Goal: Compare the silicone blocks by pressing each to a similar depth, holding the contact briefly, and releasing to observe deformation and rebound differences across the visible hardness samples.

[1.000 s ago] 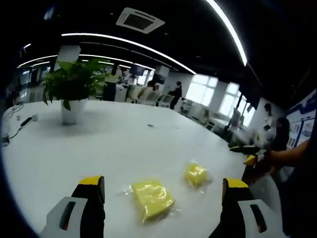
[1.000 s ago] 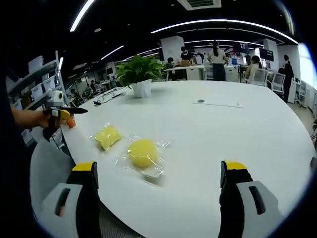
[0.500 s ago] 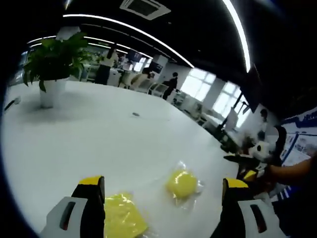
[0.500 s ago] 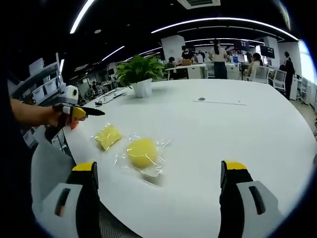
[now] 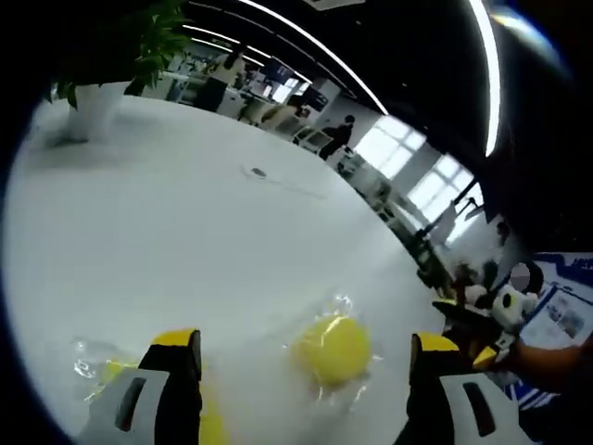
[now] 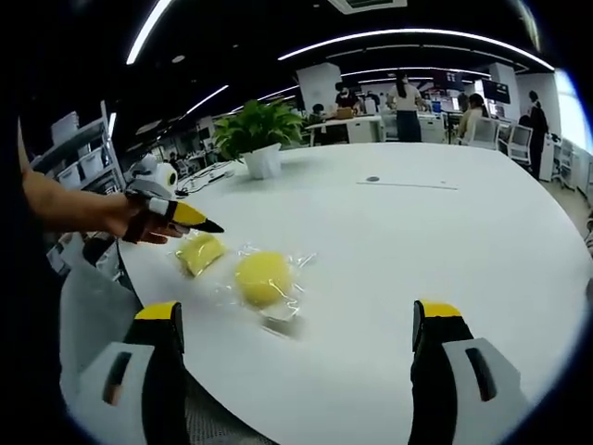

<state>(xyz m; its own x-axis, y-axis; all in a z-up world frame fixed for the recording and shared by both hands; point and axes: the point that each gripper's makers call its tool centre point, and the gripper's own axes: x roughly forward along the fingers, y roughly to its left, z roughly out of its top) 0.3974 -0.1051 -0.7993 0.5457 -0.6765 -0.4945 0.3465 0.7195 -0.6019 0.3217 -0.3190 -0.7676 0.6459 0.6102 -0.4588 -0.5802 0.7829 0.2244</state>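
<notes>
Jaws of the left gripper (image 5: 301, 371) stand wide apart above the white table (image 5: 167, 213), the round yellow block (image 5: 334, 349) in its clear wrap between them. Right gripper (image 6: 296, 348) also gapes, holding nothing. In the right gripper view, the left gripper's yellow tips seem just over the square yellow block (image 6: 200, 251), beside the round one.

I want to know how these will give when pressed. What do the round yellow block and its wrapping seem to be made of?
The round yellow block looks like soft matte silicone or foam: even colour, no shine, rounded edges. Its wrapping looks like thin clear plastic film, crinkled and glinting at the edges. The look alone cannot settle hardness.
</notes>
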